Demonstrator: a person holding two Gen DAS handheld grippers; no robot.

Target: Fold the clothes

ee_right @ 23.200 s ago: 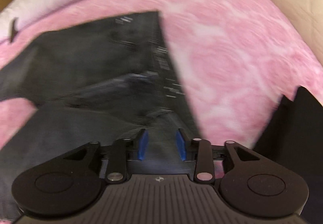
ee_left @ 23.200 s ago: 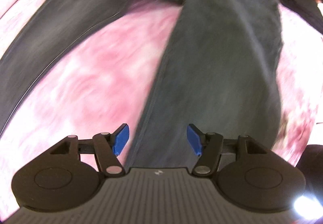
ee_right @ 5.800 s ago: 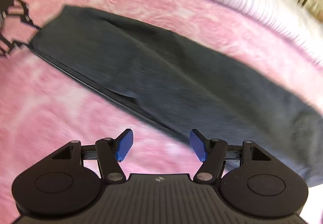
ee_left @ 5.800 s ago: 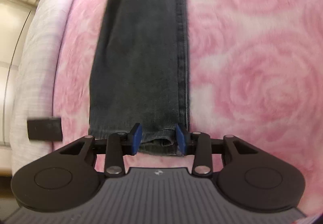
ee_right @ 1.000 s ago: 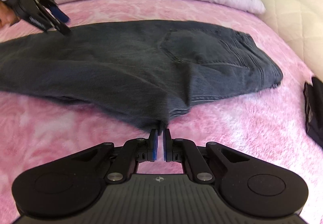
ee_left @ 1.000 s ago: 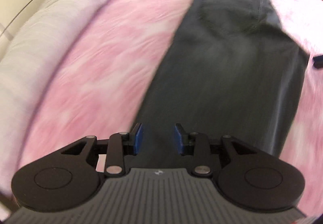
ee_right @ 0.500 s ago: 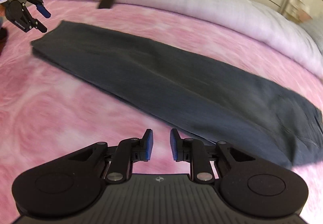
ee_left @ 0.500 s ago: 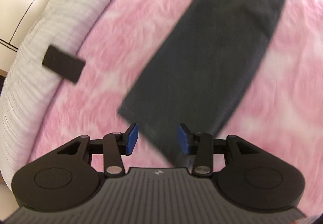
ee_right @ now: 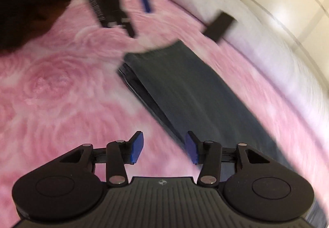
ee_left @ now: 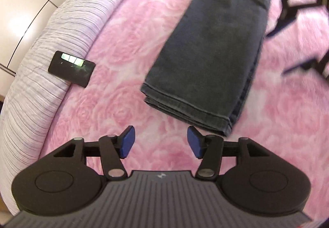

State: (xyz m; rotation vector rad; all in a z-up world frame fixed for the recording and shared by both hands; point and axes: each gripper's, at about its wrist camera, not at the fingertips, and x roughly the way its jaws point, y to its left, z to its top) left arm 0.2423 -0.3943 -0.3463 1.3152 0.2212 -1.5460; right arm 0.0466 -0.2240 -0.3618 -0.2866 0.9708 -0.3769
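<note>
Dark grey jeans (ee_left: 216, 47) lie folded lengthwise, leg on leg, on a pink rose-patterned blanket (ee_left: 115, 63). Their hems (ee_left: 185, 112) end just ahead of my left gripper (ee_left: 160, 141), whose jaws are opening over bare blanket with nothing between them. In the right wrist view the same jeans (ee_right: 185, 92) run from the centre toward the lower right. My right gripper (ee_right: 164, 147) hovers at their long edge, its jaws opening, with no cloth pinched between them. The left gripper shows blurred at the top of the right wrist view (ee_right: 127, 1).
A black phone-like device (ee_left: 72, 68) with a lit screen rests on the pale ribbed bed edge (ee_left: 41, 53). It also shows blurred in the right wrist view (ee_right: 220, 26). Blue cloth and a dark shape (ee_right: 24, 1) fill that view's upper left. Pale cupboard fronts (ee_right: 287, 1) stand behind.
Both grippers have let go of the jeans and swept along them to the hem end. Both sets of jaws have widened. The right view has rolled and is blurred.
</note>
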